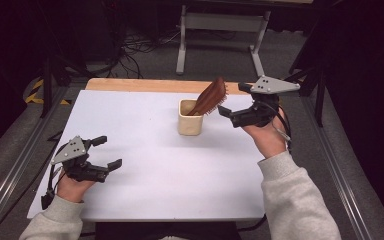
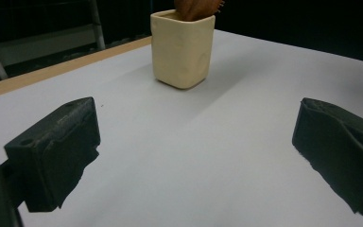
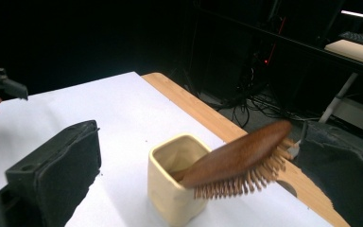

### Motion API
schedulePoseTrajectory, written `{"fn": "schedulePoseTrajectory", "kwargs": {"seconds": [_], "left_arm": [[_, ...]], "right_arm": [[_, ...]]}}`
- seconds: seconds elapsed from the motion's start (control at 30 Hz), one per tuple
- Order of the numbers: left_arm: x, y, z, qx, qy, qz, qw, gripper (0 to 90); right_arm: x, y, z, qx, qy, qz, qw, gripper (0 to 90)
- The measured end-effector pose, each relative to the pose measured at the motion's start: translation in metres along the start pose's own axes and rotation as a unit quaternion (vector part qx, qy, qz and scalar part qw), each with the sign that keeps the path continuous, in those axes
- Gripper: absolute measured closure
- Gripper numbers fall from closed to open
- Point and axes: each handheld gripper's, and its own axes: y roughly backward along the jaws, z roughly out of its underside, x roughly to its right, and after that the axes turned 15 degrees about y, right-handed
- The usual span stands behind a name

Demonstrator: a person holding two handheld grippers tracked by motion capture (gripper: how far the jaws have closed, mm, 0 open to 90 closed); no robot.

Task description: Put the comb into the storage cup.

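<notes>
The tabletop (image 1: pixel 145 175) is a broad, flat rectangle with a smooth matte white face, and a strip of pale bare wood shows along its far edge. Near the middle of its far half stands the cup (image 1: pixel 190 118), a squat cream vessel with a squarish mouth, rounded corners and slightly dimpled, hand-shaped walls; in the left tool's view (image 2: pixel 182 49) its surface looks dull and ceramic-like. The hairbrush (image 1: pixel 211 96) stands handle-down inside the cup, leaning over the rim toward the right; its oval back is glossy reddish-brown wood, and rows of short, pale bristles (image 3: pixel 238 185) stick out from the underside.

The right tool (image 1: pixel 235 101), black and angular under a grey three-cornered plate, sits just beside the brush head with its jaws spread wide; nothing is gripped, though in its own view the brush head lies between the two blocky, rough-edged black pads without pressing on either. The left tool (image 1: pixel 107 151) rests low over the near left part of the tabletop, well apart from the cup, its jaws also wide open and holding nothing. Light grey knit sleeves cover both forearms.
</notes>
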Motion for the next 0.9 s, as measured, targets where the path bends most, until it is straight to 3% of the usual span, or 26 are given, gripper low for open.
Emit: {"fn": "schedulePoseTrajectory", "kwargs": {"seconds": [0.33,0.37,0.67,0.9], "left_arm": [[-0.005,0.01,0.002,0.001,0.006,-0.007,1.0,2.8],[-0.005,0.011,0.002,0.0,0.007,-0.007,1.0,2.8],[-0.006,0.014,0.005,-0.003,0.009,-0.008,0.9999,2.6],[-0.007,0.015,0.007,-0.004,0.009,-0.007,0.9999,2.2]], "right_arm": [[-0.014,0.024,0.028,0.009,-0.006,-0.007,0.9999,0.7],[-0.019,0.029,0.037,0.013,-0.003,-0.01,0.9999,0.6],[-0.035,0.04,0.066,0.011,0.013,-0.024,0.9996,0.7],[-0.047,0.041,0.097,-0.001,-0.007,-0.028,0.9996,0.7]]}}
